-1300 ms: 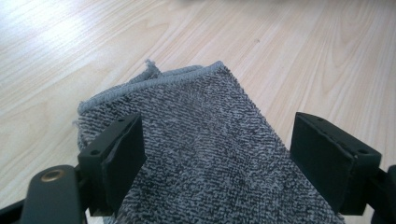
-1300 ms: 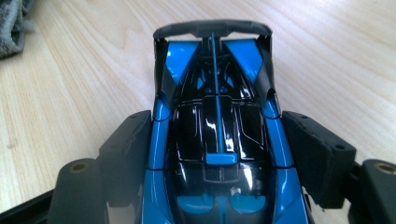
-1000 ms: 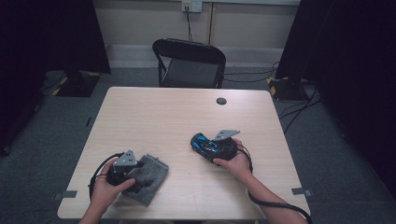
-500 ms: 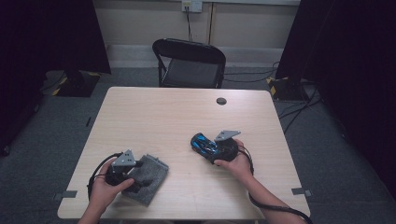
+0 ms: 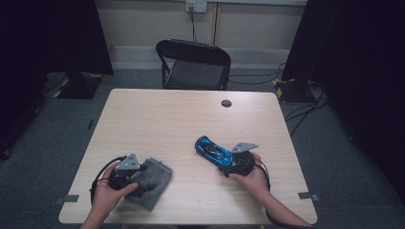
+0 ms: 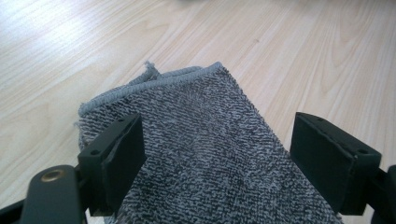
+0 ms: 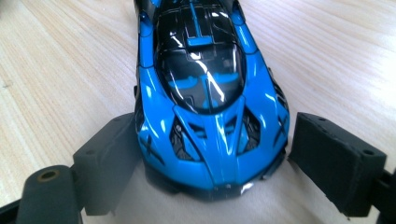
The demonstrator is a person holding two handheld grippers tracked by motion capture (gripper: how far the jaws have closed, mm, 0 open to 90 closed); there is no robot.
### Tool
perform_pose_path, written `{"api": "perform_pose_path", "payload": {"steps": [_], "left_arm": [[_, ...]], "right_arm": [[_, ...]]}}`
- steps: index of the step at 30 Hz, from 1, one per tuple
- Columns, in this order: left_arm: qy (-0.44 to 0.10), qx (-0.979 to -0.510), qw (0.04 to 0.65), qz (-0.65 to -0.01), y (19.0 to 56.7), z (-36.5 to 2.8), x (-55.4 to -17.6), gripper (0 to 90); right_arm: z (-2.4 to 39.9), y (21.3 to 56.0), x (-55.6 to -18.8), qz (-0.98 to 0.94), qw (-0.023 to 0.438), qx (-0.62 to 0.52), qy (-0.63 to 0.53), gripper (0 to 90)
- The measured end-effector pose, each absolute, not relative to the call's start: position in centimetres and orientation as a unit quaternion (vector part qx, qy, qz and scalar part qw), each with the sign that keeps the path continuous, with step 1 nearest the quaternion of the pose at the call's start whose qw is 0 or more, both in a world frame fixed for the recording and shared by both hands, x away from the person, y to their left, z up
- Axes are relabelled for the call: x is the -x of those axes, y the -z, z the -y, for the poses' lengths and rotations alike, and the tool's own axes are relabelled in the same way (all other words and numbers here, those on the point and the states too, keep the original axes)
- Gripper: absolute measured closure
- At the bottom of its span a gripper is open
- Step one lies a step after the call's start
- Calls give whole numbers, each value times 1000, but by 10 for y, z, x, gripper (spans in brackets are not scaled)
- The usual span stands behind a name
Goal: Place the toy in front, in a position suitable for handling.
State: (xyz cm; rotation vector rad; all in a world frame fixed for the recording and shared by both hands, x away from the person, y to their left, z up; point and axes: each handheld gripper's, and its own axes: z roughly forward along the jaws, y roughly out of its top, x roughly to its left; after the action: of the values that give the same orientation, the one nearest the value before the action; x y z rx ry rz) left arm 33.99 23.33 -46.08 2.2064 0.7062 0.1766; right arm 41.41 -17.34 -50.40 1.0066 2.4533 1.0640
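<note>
On the right side of the wooden table [image 5: 157, 119], a blue toy car [image 5: 214, 150] is seen lying flat, with one end of it set between the jaws of the right gripper [image 5: 234, 164]. From the right gripper view, the blue toy car [image 7: 205, 93] is seen between the two black jaws; the left jaw is just beside the car's side, a small gap is seen at the right jaw, and the rest of the car is stretched out ahead. These jaws have just been opening and are now spread wide, so the car is not squeezed. Near the front left corner, a grey cloth [image 5: 152, 183] is laid flat, and the left gripper [image 5: 138, 183] is rested over it. Its jaws are held wide apart above the grey cloth [image 6: 210, 154], and nothing is gripped.
</note>
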Motion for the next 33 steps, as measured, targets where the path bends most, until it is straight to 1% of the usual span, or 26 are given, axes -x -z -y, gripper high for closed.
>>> {"api": "perform_pose_path", "payload": {"steps": [2,3,7,15,19,23,26,28,33], "left_arm": [[-70,-871,398,-279,461,-233,-340,176],[-70,-871,399,-278,460,-233,-340,176],[-69,-871,399,-279,461,-233,-340,176],[-66,-870,396,-285,462,-235,-341,176],[-64,-870,393,-292,464,-235,-342,176],[-68,-865,380,-322,463,-234,-341,165],[-69,-856,380,-343,462,-234,-337,163],[-74,-861,371,-340,461,-232,-334,163],[-84,-872,332,-351,465,-225,-327,178]], "right_arm": [[174,503,-413,-851,141,-345,-371,219],[174,503,-413,-853,143,-335,-373,236],[176,504,-418,-858,136,-319,-379,241],[184,504,-436,-874,114,-271,-387,243],[184,504,-437,-873,114,-273,-388,240],[185,504,-436,-872,117,-280,-385,222],[185,504,-434,-869,121,-292,-381,203],[186,504,-433,-868,123,-299,-376,178],[187,504,-430,-864,128,-311,-375,175]]}}
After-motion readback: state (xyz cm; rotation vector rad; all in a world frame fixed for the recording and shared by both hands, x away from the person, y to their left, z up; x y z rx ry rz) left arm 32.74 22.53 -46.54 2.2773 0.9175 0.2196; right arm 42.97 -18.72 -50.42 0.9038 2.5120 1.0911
